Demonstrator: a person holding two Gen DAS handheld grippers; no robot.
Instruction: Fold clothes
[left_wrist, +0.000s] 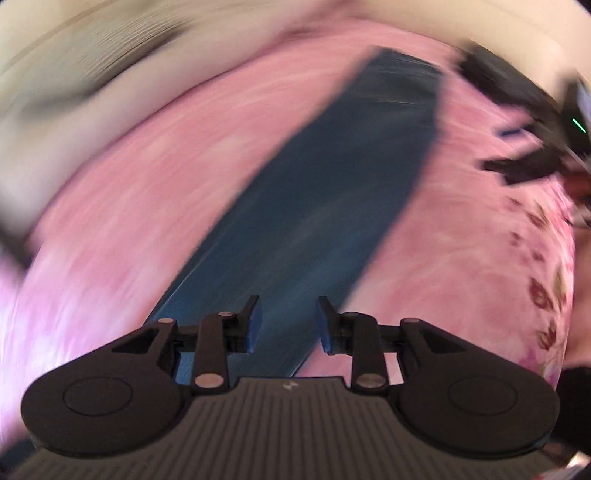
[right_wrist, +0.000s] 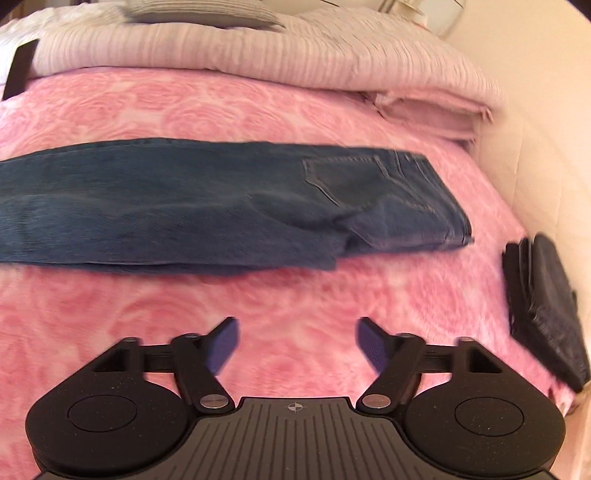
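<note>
A pair of blue jeans (right_wrist: 221, 203) lies folded lengthwise on a pink bedspread (right_wrist: 184, 107), waistband to the right with a back pocket showing. In the blurred left wrist view the jeans (left_wrist: 332, 192) run away from the camera as a long strip. My left gripper (left_wrist: 288, 325) is open, its blue pads just above the near leg end, holding nothing. My right gripper (right_wrist: 297, 343) is open and empty over the pink bedspread, a little in front of the jeans. The right gripper also shows blurred at the far right of the left wrist view (left_wrist: 517, 140).
A folded pale pink quilt and pillows (right_wrist: 258, 55) lie at the head of the bed. A folded dark garment (right_wrist: 543, 310) sits at the bed's right edge beside the cream wall (right_wrist: 546, 129). A floral border (left_wrist: 543, 288) marks the bedspread's edge.
</note>
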